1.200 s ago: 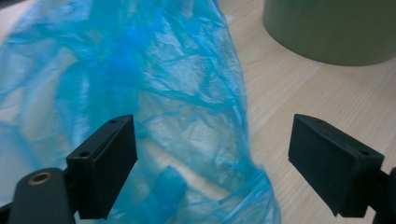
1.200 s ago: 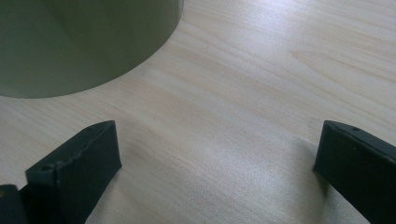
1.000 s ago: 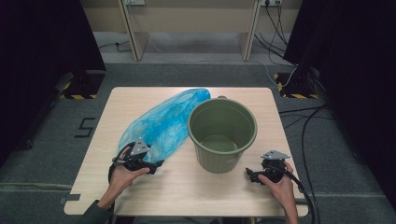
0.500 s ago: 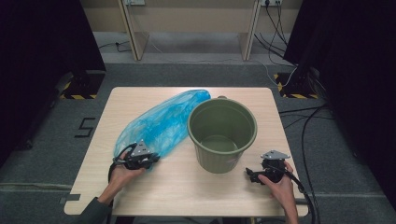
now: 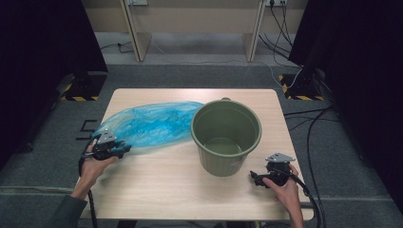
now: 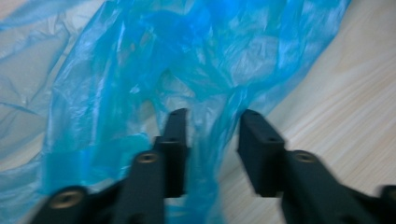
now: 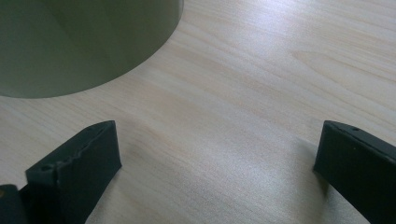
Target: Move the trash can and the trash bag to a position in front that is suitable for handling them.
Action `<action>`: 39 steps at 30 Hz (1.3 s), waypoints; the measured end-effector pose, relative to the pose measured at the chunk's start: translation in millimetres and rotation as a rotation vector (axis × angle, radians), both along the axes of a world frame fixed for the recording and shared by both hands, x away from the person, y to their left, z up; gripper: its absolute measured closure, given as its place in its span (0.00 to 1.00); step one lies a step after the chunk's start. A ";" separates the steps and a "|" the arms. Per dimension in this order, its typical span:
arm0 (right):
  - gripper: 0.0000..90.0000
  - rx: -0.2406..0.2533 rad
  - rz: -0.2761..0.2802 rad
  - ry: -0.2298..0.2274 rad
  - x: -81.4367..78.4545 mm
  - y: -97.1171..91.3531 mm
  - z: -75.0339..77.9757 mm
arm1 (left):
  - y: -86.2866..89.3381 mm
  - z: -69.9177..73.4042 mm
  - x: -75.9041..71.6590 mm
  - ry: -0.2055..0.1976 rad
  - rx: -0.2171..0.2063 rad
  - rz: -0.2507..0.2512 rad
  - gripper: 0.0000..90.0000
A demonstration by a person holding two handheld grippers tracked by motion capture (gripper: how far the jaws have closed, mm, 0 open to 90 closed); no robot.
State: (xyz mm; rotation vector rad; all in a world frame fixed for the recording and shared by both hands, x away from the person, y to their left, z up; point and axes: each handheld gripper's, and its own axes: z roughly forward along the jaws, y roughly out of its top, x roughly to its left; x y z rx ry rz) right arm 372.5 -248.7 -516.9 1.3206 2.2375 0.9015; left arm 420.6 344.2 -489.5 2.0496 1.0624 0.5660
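Note:
A crumpled blue plastic bag [image 5: 147,124] lies on the wooden table [image 5: 157,190], stretched from the olive-green bucket [image 5: 226,137] toward the left edge. My left gripper [image 5: 124,149] is at the bag's left end. In the left gripper view its jaws have just been opening, and a twisted strand of the bag [image 6: 140,70] runs loosely through the gap of the left gripper [image 6: 212,126]. My right gripper [image 5: 253,178] rests low on the table right of the bucket, pointing at its base. In the right gripper view the right gripper [image 7: 219,144] stands wide open over bare wood, with the bucket wall [image 7: 84,42] ahead.
The upright bucket takes up the table's middle right. Bare wood lies along the front edge between the hands. Cables [image 5: 309,142] trail on the grey floor to the right, and desk legs [image 5: 133,33] stand behind the table.
My left gripper moved left toward the table's edge, and the bag's near end swung left with it, so the bag lies flatter and longer. The right hand stayed put.

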 end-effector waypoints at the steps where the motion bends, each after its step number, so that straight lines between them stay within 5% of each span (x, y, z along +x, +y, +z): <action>1: 0.00 0.000 0.000 0.000 0.0 0.0 0.0 | 0.0 0.0 0.0 0.000 0.000 0.000 0.54; 5: 0.00 0.000 -0.001 0.000 0.0 0.0 0.0 | -31.3 8.5 0.0 -0.042 0.009 -0.026 0.42; 12: 0.00 0.000 0.000 0.000 0.0 0.0 0.0 | -90.7 11.9 27.5 -0.075 -0.014 -0.074 0.32; 15: 0.00 0.000 0.000 0.000 0.0 0.0 0.0 | -113.7 8.8 37.8 -0.043 -0.027 -0.099 0.31; 19: 0.00 0.000 0.000 0.000 0.0 0.0 0.0 | -138.4 4.5 46.0 -0.079 -0.031 -0.098 0.33; 23: 0.00 0.000 0.000 0.000 0.0 0.0 0.0 | -153.3 -5.9 61.9 -0.030 -0.021 -0.097 0.41; 28: 0.00 0.000 0.000 -0.001 0.0 0.0 0.0 | -151.3 -22.3 67.0 0.027 0.067 -0.170 0.83; 30: 0.00 0.000 0.000 -0.001 0.0 0.0 -0.1 | -142.1 -24.0 64.8 0.038 0.056 -0.182 0.94; 35: 0.00 0.000 0.001 0.000 0.0 -0.1 0.0 | -110.7 -17.2 52.1 0.049 0.084 -0.209 0.95; 39: 0.00 0.001 -0.001 0.000 -0.1 0.1 0.0 | -72.3 -10.4 38.0 0.042 0.105 -0.178 0.95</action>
